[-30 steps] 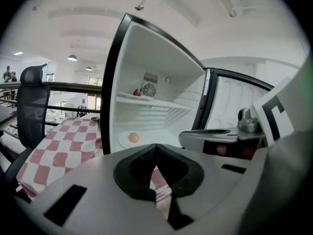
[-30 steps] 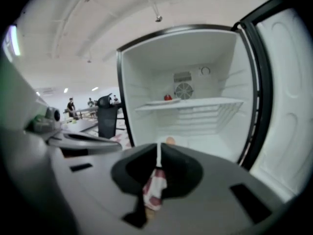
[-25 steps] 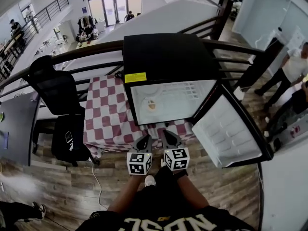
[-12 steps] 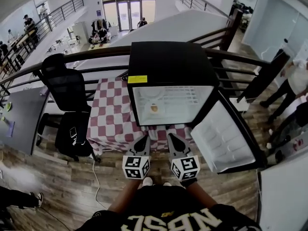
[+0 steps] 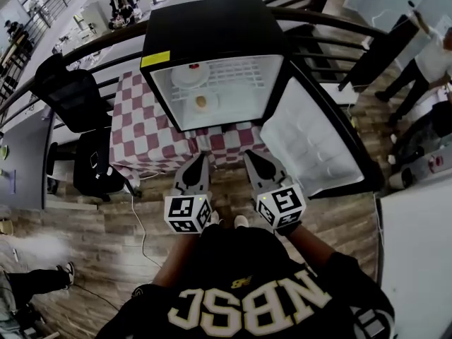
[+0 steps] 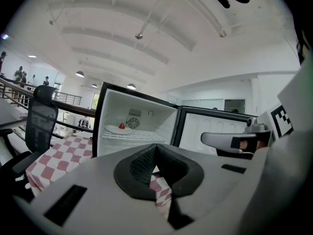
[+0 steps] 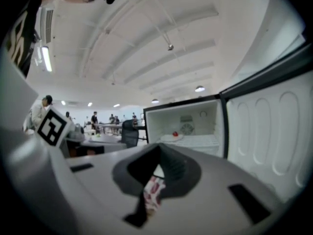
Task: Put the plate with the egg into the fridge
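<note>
Wider apart now: left gripper (image 5: pixel 200 158), right gripper (image 5: pixel 251 155); 2 jaw pairs closed, empty (egg plate (image 5: pixel 213 102) inside fridge (image 5: pixel 212 27))

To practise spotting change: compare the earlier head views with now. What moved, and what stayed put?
The left gripper and right gripper have drawn apart sideways; both stay shut and empty. Nothing was grasped or released. The plate with the egg stays inside the fridge, whose door stays open.

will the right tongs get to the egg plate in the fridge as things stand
Likely yes: the fridge door is wide open, with nothing between the right tongs and the egg plate; the shut tongs must open first.
</note>
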Tool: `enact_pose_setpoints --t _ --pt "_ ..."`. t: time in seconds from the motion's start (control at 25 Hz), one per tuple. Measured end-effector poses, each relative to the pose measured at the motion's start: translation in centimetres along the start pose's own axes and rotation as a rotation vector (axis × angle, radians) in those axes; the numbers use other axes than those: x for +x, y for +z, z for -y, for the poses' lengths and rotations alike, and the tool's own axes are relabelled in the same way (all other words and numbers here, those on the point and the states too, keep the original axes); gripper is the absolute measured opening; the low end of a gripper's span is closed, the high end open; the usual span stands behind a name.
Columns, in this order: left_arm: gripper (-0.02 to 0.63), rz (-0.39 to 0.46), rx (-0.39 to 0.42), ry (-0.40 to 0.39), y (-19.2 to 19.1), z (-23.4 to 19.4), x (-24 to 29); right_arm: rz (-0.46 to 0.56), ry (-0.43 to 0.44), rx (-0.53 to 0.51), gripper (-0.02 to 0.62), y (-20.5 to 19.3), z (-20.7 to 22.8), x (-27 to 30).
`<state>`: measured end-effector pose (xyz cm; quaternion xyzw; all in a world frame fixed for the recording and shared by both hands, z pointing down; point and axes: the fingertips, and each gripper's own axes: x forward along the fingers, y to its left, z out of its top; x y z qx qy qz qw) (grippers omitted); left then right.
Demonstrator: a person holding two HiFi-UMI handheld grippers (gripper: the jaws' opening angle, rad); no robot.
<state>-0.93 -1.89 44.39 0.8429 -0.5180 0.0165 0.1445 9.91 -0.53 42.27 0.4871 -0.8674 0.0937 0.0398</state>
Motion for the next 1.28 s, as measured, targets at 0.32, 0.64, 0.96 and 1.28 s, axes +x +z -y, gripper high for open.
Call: enact_pose_setpoints --t 0.32,0.64,0.96,1.28 --pt "0.018 -0.004 -0.001 0.028 -0.8 0.8 -1.2 -0.03 0.014 0.005 0.018 -0.9 0.1 -1.8" --pt "0.019 -0.005 -0.028 0.081 -1.3 -0.4 -2.3 -0.055 0.068 -0.011 0.018 -1.2 -1.6 -0.7" --pt "0.018 0.002 -0.044 0.119 -1.7 -1.2 -3.2 -0.062 0.092 0.003 0.018 -1.7 -2.3 0.1" --pt "0.019 0.016 -0.08 0.123 -1.7 -2.6 -2.0 -0.069 0.199 -0.077 0.018 -1.5 -2.3 2.7"
